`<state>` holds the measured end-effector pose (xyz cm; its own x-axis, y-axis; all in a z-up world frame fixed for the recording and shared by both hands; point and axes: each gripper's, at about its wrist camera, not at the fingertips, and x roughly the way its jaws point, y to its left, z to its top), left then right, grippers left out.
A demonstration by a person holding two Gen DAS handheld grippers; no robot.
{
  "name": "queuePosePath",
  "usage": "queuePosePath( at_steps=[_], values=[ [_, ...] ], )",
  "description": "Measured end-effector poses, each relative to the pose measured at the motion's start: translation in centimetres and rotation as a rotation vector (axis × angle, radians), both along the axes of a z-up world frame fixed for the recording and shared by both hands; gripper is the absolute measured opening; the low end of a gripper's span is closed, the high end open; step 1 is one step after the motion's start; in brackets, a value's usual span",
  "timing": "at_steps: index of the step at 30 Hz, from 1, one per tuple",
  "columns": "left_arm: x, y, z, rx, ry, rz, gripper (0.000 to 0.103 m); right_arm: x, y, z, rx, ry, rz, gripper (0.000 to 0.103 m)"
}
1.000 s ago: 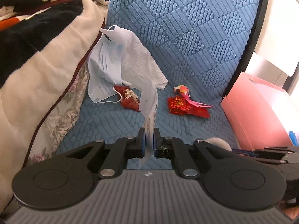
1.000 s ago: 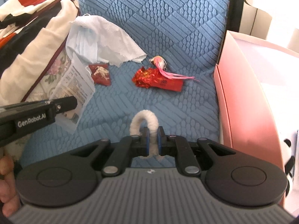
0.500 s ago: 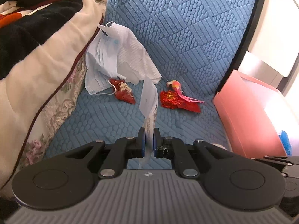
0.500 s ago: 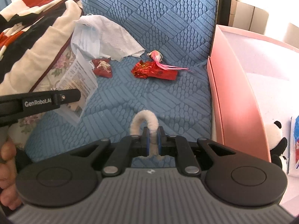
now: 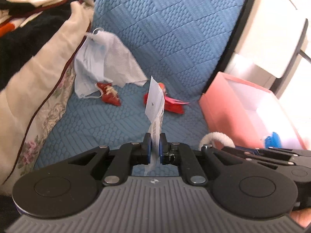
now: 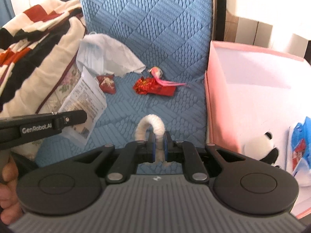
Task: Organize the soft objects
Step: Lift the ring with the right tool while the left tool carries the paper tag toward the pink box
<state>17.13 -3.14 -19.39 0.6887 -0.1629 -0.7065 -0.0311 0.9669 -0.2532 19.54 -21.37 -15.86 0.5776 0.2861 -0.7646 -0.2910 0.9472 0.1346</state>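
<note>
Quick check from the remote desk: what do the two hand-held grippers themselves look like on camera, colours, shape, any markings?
Both look alike. The left hand-held gripper and the right hand-held gripper have matte black linkage arms with silver rivets, two round black discs, a ribbed grey base plate with a small white logo, and blue pads on narrow black fingers. From the right wrist view, the left one's side reads "GenRobot.AI" in white. No cables or sleeves show.

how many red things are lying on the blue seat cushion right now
2. A small red pouch lies by the face mask near the blanket; a larger red foil packet with a pink tassel lies mid-seat, toward the pink box. Others may hide under the tissue.
</note>
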Motion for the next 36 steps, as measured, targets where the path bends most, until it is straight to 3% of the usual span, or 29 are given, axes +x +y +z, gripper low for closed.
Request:
queuePosePath(
  at_steps=[16, 36],
  values=[
    [0.4, -2.3, 7.0, -0.068, -0.045, -0.032, 0.01, 0.0, -3.8, 6.9, 0.036, -0.106, -0.041, 0.012],
    [1.9, -11.0, 13.7, -0.142, -0.113, -0.095, 0.01, -0.1, -10.8, 13.8, 0.012, -0.175, -0.069, 0.012]
  ],
)
